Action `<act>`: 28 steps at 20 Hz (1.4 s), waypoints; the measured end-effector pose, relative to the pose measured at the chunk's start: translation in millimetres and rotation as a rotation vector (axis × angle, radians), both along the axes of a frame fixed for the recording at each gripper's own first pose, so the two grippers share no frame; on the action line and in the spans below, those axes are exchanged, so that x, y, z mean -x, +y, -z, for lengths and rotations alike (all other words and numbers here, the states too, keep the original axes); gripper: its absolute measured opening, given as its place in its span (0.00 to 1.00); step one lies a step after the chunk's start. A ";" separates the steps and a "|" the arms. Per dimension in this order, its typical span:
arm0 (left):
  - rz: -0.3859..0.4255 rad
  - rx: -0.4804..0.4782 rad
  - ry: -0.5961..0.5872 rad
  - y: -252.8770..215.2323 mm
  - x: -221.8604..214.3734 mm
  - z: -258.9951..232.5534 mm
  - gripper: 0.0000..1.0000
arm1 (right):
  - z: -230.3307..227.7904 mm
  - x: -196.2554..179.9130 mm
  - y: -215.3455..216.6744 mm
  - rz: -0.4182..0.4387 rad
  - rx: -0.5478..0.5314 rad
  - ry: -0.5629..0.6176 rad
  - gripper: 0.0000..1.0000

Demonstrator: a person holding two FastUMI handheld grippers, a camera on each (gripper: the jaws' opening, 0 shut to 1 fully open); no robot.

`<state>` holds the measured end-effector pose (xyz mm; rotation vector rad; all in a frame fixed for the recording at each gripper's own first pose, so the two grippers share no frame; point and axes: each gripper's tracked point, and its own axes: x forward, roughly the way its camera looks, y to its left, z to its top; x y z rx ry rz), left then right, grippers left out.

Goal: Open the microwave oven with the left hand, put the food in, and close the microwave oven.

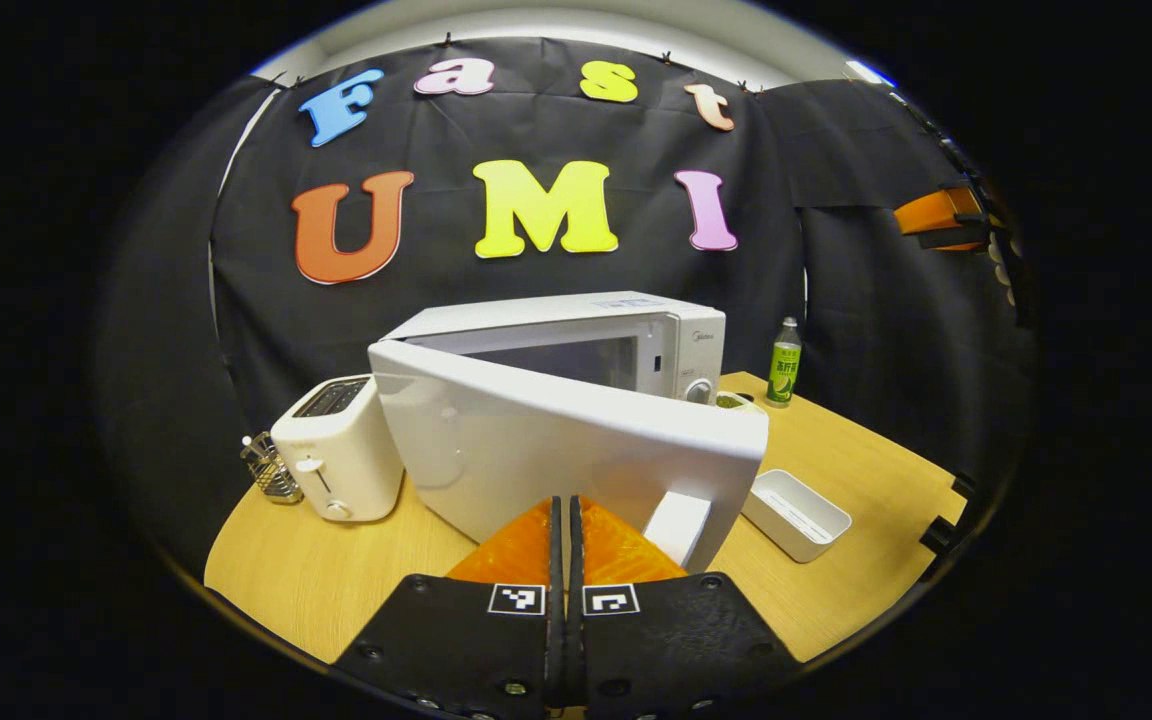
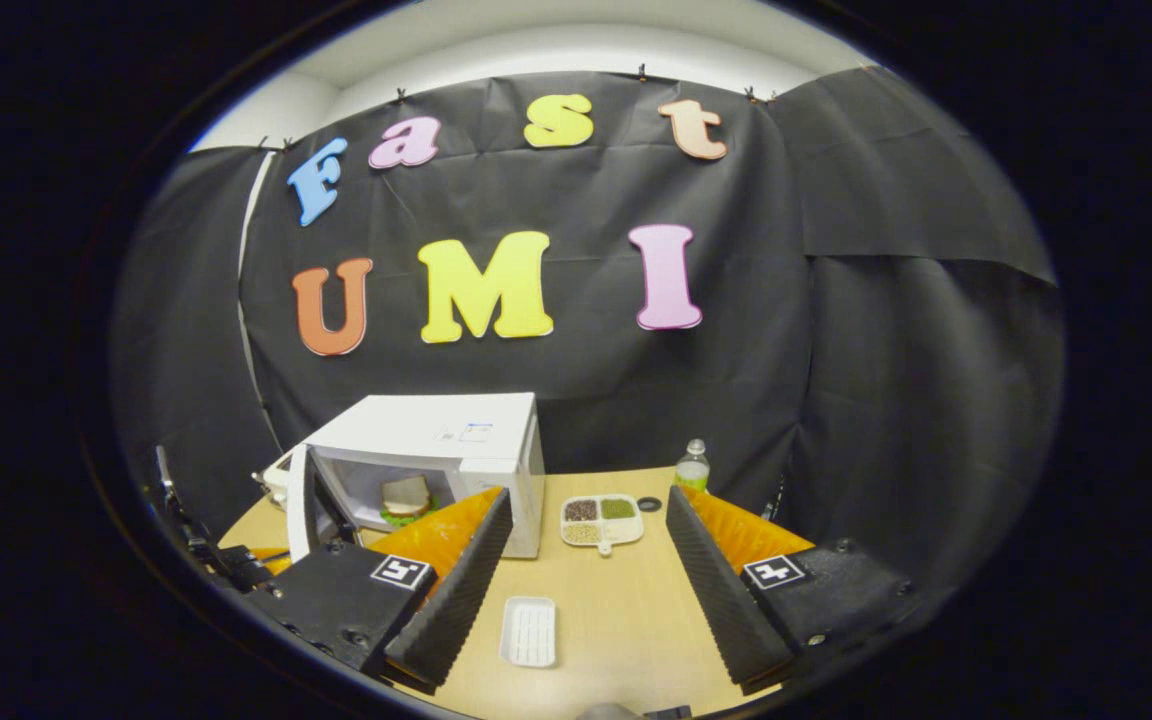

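Note:
The white microwave stands at the back of the wooden table with its door swung partway out toward me. My left gripper is shut, fingertips together against the door's outer face, just left of the door handle. In the right gripper view the microwave is at the left with its door open, and a sandwich lies inside. My right gripper hangs open above the table with nothing between its fingers.
A white toaster and a wire holder stand left of the microwave. A green bottle and a white tray sit to its right. A divided plate of grains lies beside the microwave.

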<state>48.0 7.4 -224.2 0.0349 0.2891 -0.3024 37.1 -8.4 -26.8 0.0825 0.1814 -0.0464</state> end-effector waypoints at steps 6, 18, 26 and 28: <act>0.037 0.011 0.005 -37.2 -25.8 -2.5 0.00 | -7.0 -0.6 -14.5 -0.023 -0.030 -0.037 0.99; 0.033 0.015 0.014 -83.0 -79.6 -2.6 0.00 | -5.5 -13.7 -46.6 -0.022 -0.012 -0.038 0.92; 0.009 0.010 0.020 -101.2 -118.5 2.8 0.00 | 2.6 -23.3 -57.6 -0.023 -0.014 -0.014 0.92; 0.002 0.014 0.028 -106.0 -128.5 4.3 0.00 | 2.1 -25.4 -61.5 -0.020 -0.014 -0.014 0.92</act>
